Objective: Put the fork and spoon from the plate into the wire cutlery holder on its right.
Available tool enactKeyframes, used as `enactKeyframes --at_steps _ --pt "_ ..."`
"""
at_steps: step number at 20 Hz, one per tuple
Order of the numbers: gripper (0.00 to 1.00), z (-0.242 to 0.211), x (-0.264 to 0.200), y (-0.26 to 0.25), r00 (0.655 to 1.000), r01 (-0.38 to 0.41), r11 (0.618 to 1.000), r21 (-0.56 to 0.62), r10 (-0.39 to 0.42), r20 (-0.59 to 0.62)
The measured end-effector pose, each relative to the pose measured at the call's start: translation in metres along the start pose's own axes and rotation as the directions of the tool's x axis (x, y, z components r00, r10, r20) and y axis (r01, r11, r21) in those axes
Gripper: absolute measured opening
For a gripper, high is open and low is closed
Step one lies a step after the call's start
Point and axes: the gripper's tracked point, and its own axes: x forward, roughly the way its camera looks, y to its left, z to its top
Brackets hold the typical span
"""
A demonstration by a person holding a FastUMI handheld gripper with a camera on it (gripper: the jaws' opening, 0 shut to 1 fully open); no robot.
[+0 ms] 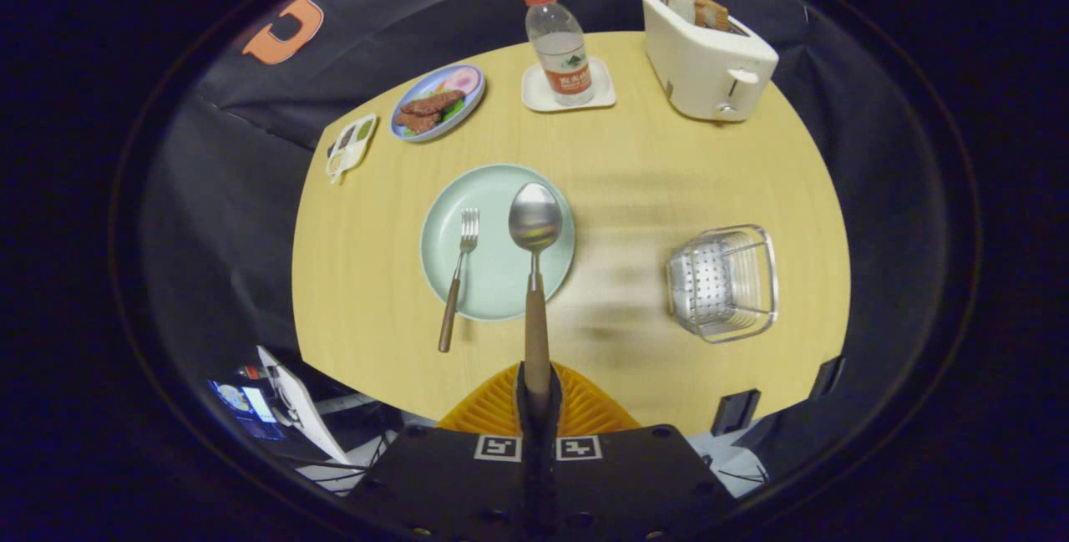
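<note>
the tongs (538,396), two ribbed orange fingers (484,412) closed tight together, grip the brown wooden handle of a steel spoon (535,275); both fingers press on the lower end of that handle, one from each side. the spoon sticks straight out ahead of the fingers, its shiny oval bowl facing up and hanging over the right half of a round pale green plate (493,275). from this angle it looks lifted clear of the plate, though the height is hard to judge.

a steel fork with a matching brown wooden handle (458,275) lies on the left part of the same plate, tines pointing away from the fingers, its handle running off the near rim onto the light wooden table (376,291). fork and spoon sit roughly side by side, apart from each other.

the wire cutlery holder (723,281), a squarish silvery basket with a perforated inner wall, stands on the table to the right of the plate, well apart from it. nothing can be made out inside it.

beyond the plate, a blue-rimmed dish (438,102) holds brown meat slices with greens and something pink. to its left is a small white compartment tray (351,145) with little portions in it. a clear plastic bottle with a red cap (558,45) stands on a white square coaster (568,91). a white toaster (706,53) at the far right has slices of bread poking out of its slots.
</note>
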Motion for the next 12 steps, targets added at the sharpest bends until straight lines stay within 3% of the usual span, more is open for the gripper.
enactKeyframes --at_steps 5,12 --pt "0.00 -0.009 -0.047 -0.066 0.997 0.055 0.994 0.095 -0.050 -0.057" --pt "0.00 -0.036 -0.043 -0.108 0.982 0.097 0.978 0.187 -0.063 -0.181"
